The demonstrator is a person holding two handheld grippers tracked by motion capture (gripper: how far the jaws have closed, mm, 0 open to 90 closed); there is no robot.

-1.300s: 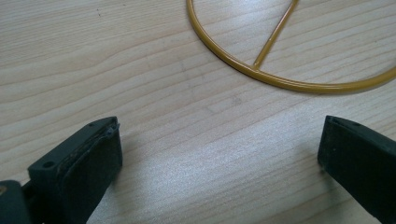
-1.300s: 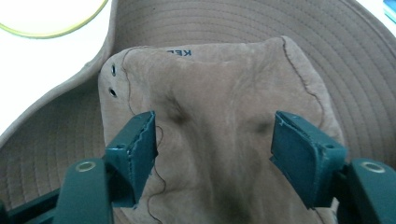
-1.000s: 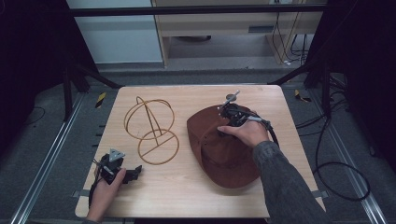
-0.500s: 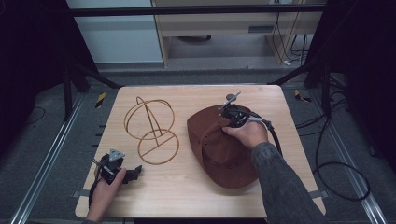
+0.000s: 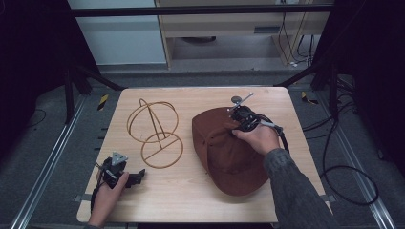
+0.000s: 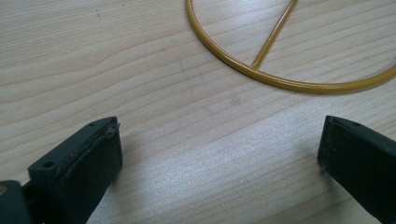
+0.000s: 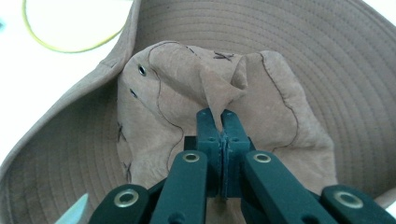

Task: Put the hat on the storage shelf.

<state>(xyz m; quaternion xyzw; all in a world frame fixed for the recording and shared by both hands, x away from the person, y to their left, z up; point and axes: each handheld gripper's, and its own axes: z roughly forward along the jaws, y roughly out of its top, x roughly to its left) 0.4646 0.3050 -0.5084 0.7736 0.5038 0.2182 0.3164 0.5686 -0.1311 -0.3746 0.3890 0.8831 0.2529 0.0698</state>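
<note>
Hat: the brown hat point(image 5: 229, 155) lay on the table point(image 5: 191, 200), right of the wire stand point(image 5: 155, 133).
Right gripper point(image 7: 221, 116): my jaws had just closed, pinching the crown fabric.
Left gripper point(image 6: 219, 154): I held it gaping, on nothing.

Our left gripper point(image 6: 219, 154) over bare wood, with a wire ring just ahead.

We look along our two black jaws, which stand wide apart with nothing between them, one rising at the lower left and the other at the lower right. Under them we see the pale wooden table point(image 6: 154, 93), its grain running across. Ahead of us lies the yellow wire ring point(image 6: 280, 81), flat on the wood and apart from both jaws, with a straight yellow spoke joining its rim.
</note>
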